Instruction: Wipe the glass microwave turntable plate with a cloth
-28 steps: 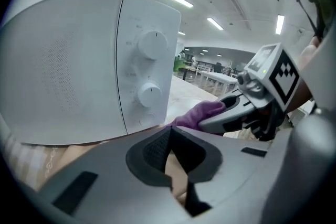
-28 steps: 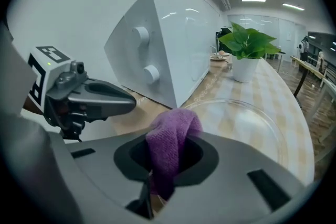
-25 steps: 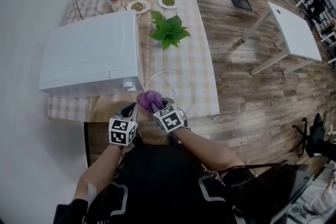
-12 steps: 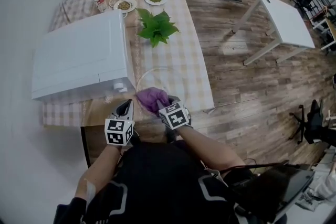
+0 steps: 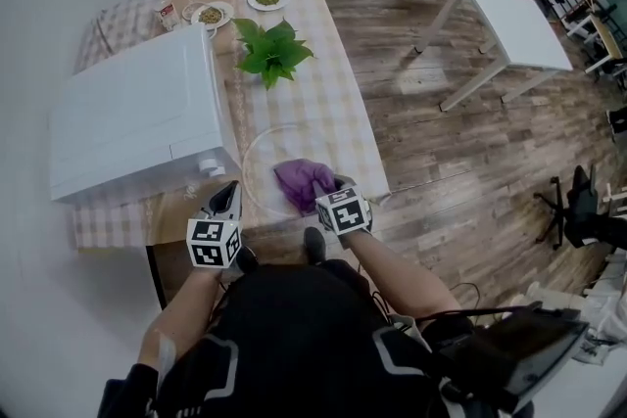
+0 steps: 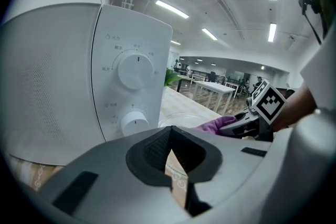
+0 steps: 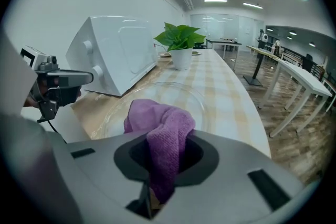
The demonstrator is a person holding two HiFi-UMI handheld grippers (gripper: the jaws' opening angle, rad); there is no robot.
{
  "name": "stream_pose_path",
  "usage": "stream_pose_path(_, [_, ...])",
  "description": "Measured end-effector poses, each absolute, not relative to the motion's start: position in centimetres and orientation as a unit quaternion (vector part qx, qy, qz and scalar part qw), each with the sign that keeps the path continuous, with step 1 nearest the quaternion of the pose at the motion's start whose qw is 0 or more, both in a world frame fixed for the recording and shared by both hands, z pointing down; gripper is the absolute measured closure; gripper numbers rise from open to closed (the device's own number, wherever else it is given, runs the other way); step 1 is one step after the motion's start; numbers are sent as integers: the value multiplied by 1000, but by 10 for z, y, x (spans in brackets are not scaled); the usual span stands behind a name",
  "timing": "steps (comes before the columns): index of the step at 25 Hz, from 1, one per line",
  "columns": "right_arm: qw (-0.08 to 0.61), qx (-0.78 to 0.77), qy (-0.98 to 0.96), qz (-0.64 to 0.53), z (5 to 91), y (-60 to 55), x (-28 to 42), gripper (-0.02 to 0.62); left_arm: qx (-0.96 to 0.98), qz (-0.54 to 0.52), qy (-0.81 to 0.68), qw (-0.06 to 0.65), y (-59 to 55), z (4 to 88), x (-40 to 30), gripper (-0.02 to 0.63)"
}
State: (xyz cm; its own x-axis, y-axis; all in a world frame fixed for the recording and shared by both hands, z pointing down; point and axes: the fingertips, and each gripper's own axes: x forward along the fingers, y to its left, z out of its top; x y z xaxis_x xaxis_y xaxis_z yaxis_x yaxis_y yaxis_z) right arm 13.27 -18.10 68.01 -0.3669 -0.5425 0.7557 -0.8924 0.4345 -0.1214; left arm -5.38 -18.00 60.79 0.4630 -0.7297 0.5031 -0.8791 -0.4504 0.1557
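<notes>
The clear glass turntable plate (image 5: 263,144) lies flat on the checked tablecloth, just right of the white microwave (image 5: 137,122). A purple cloth (image 5: 302,181) rests on the plate's near half. My right gripper (image 5: 328,196) is shut on the cloth's near end. In the right gripper view the cloth (image 7: 157,123) bunches up out of the right gripper (image 7: 164,157), with the plate (image 7: 202,97) beneath it. My left gripper (image 5: 227,198) hovers at the table's near edge by the microwave's front corner. In the left gripper view the left gripper (image 6: 169,132) is shut and holds nothing.
A potted green plant (image 5: 269,49) stands beyond the plate. Small dishes (image 5: 211,13) and a bottle (image 5: 164,12) sit at the table's far end. The table's right edge (image 5: 377,176) runs close to the plate. White tables (image 5: 500,10) stand on the wooden floor.
The right gripper has dragged the purple cloth to the right, from the plate's near-left rim onto its middle. The left gripper has stayed by the microwave's corner.
</notes>
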Motion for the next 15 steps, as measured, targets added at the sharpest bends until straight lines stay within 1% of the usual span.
stream_pose_path(7, [320, 501, -754, 281, 682, -181, 171, 534, 839, 185, -470, 200, -179, 606, -47, 598])
stream_pose_path(12, [303, 530, -734, 297, 678, -178, 200, 532, 835, 178, -474, 215, -177, 604, -45, 598])
stream_pose_path(15, [302, 543, -725, 296, 676, -176, 213, 532, 840, 175, -470, 205, -177, 598, -41, 598])
